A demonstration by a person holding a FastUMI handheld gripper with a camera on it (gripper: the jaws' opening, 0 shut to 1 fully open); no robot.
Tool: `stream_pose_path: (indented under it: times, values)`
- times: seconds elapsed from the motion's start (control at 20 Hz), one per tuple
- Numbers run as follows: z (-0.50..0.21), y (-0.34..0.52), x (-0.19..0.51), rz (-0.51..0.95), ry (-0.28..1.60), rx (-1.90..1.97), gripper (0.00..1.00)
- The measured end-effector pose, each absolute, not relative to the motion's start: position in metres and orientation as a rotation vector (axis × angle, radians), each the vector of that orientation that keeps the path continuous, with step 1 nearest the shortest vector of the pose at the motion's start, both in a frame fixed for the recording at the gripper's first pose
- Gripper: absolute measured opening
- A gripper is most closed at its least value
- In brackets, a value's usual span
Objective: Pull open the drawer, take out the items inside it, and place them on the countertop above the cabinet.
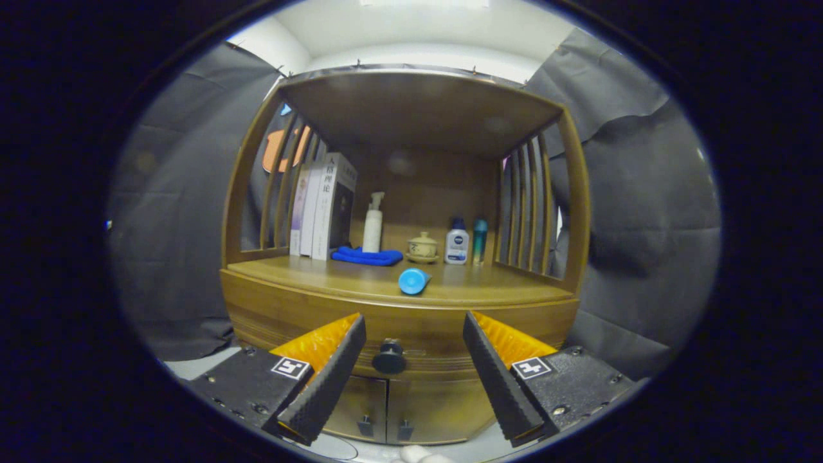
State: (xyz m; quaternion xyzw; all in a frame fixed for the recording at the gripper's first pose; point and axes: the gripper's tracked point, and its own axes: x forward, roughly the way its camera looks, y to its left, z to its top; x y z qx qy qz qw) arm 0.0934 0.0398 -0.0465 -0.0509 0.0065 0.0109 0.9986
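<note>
Gripper view. Fingers (414,321) spread wide, grasping nothing, low in the frame at either side of centre. Between them and just beyond sits the dark round drawer knob (389,357), untouched, on the front of the drawer (411,328), which looks closed flush with the cabinet front. Contents of the drawer hidden.

Below the knob, two cabinet doors (411,408) with small dark handles meet at the bottom centre of the frame.

Above the drawer, the counter (302,273) of the wooden cabinet runs across mid-frame, under a roofed upper section with slatted side panels left and right. A blue cylinder-shaped item (413,281) lies on its side near the counter's front edge, centre frame, blue end facing the camera.

Back row along the rear of the counter, left to right: upright books (325,206) leaning by the left slats; a folded blue cloth (366,256) with a white pump bottle (373,224) standing at it; a small lidded ceramic cup (422,247) on a saucer; a white bottle with a dark cap (457,242); a slim teal bottle (479,241) just beside it, near the right slats.

Pale rounded shape at the very bottom centre, too cropped to identify.
</note>
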Motion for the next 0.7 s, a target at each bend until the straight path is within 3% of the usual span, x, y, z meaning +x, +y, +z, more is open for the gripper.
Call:
stream_pose_path:
  times: [0.3,0.7]
  values:
    - [-0.036,0.03,0.04,0.043,0.018,-0.04,0.99]
    - [-0.036,-0.002,0.038,-0.018,0.02,0.005,0.99]
